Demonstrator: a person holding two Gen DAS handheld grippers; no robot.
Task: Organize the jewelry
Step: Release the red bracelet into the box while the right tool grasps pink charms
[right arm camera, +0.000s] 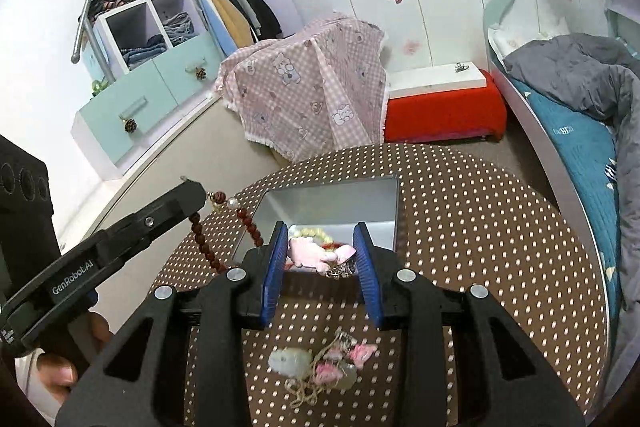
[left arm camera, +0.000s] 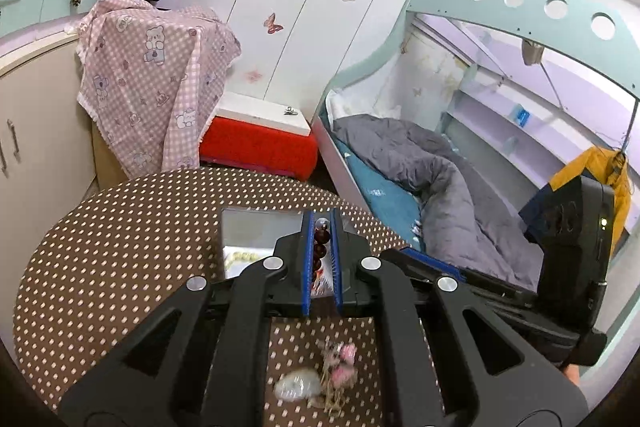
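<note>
L gripper (left arm camera: 321, 227) pinches bead bracelet (right arm camera: 204, 247) beside box (right arm camera: 320, 203) edge; R gripper (right arm camera: 321, 243) half-open, holding nothing.

Dotted round table (right arm camera: 480, 227), open box (right arm camera: 332, 203), pink charms (right arm camera: 340, 359)

Left gripper (left arm camera: 321, 227) fingers apparently clamped; right gripper (right arm camera: 322, 239) fingers spread apart.

We see our left gripper (left arm camera: 322, 227) clamped on a dark red bead bracelet (left arm camera: 321, 247) above the open metal box (left arm camera: 256, 231) on the polka-dot table (left arm camera: 120, 247).
</note>
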